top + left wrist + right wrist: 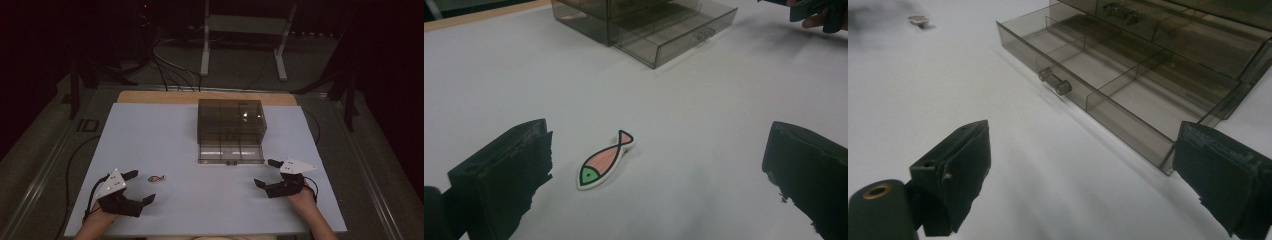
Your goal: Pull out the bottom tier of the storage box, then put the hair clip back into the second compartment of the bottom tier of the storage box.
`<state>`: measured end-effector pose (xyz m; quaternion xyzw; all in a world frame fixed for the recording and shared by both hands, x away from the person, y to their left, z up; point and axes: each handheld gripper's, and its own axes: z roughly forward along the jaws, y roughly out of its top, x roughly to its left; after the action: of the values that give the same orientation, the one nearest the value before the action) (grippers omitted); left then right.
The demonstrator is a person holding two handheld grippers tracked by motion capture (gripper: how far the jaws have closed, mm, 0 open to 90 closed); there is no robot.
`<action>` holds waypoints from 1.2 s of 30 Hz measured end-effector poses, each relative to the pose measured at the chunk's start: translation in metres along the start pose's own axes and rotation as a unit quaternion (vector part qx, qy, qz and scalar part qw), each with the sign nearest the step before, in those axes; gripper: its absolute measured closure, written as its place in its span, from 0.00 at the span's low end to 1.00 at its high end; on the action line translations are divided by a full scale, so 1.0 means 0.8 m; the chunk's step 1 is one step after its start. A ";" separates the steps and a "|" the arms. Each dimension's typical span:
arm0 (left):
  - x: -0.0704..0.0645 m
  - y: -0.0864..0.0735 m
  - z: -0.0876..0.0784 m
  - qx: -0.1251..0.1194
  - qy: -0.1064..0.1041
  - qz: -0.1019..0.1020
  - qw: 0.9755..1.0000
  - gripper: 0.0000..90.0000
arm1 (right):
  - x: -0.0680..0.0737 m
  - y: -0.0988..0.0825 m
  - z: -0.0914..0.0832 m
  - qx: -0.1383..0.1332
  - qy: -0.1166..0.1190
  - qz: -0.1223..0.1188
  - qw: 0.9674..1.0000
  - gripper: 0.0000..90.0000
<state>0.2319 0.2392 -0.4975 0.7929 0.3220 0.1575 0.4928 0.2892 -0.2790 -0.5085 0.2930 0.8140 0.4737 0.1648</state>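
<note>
A small fish-shaped piece point(605, 160), pink with a green head, lies flat on the white table point(150, 135) between and just ahead of my left gripper's point(659, 165) wide-open jaws. In the high view the fish point(156, 178) is just right of the left gripper point(140, 186). A smoky clear drawer box point(230, 120) stands at the table's middle back, its bottom drawer point(231, 152) pulled out. My right gripper point(267, 173) is open and empty, just right of the drawer's front. The drawer's handle point(1055, 81) and empty compartments sit ahead of the right gripper point(1080, 155).
A wooden strip point(150, 96) borders the table's far edge. Beyond it stand a white frame point(245, 30) and cables on the dark floor. The other hand and its gripper point(819, 10) appear at the top right of the left gripper view.
</note>
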 end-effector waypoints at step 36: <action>-0.019 0.049 -0.004 0.009 -0.063 0.034 0.997 0.00 | 0.008 0.005 -0.011 -0.007 -0.013 -0.013 1.000 0.10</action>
<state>0.2324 0.2193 -0.4604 0.8163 0.2640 0.1210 0.4993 0.2808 -0.2797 -0.5007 0.2872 0.8121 0.4736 0.1836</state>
